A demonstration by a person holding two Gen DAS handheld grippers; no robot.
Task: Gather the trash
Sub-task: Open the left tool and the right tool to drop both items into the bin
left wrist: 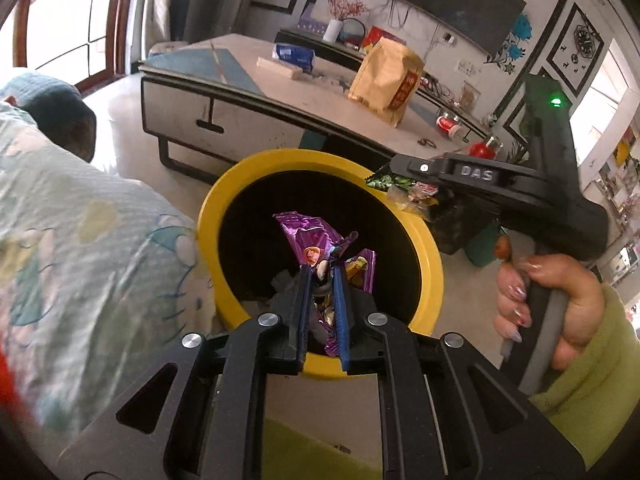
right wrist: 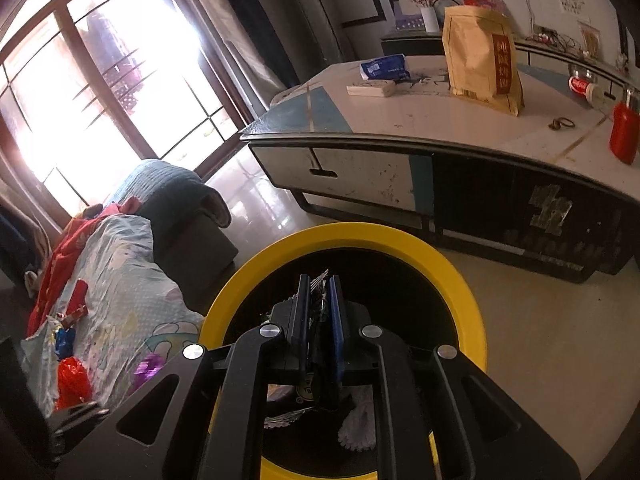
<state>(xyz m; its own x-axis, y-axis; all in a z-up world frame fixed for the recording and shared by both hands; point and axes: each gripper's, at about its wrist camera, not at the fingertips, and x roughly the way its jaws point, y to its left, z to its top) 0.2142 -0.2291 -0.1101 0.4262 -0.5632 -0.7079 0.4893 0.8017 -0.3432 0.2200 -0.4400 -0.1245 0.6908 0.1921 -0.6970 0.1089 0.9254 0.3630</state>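
So the purple wrapper [left wrist: 316, 248] is pinched in the left claw [left wrist: 322, 280], jaws pressed nearly together on it, and it's hanging right over the dark mouth of the yellow bin [left wrist: 430, 264]. The crinkled foil sticks out past the blue pads [left wrist: 340, 300] into the opening.

The right claw [right wrist: 319, 304] is also clamped almost closed on something. From its own camera it looks like a dark, silvery bit of packaging [right wrist: 320, 280] between the pads, hard to make out. In the left view you can see the right claw from the side, holding a green and yellow snack wrapper [left wrist: 404, 192] just above the far rim of the bin. A hand [left wrist: 560, 312] in a green sleeve [left wrist: 592, 364] grips its handle. The right camera looks down into the bin [right wrist: 472, 308] too, and there's some white crumpled stuff [right wrist: 358, 424] already lying at the bottom.

The bin stands on the pale floor [right wrist: 540, 340], right beside a sofa covered with a light blue patterned sheet [right wrist: 132, 280]. More wrappers are scattered on that sheet: a red one [right wrist: 72, 376], a blue one [right wrist: 64, 340] and a purple one [right wrist: 146, 370].

Behind the bin is a low tabletop [right wrist: 420, 120] with a tan paper bag [right wrist: 480, 56] standing on it, a blue tissue pack [right wrist: 384, 66], a white power strip [right wrist: 370, 89] and a red bottle [right wrist: 624, 132].
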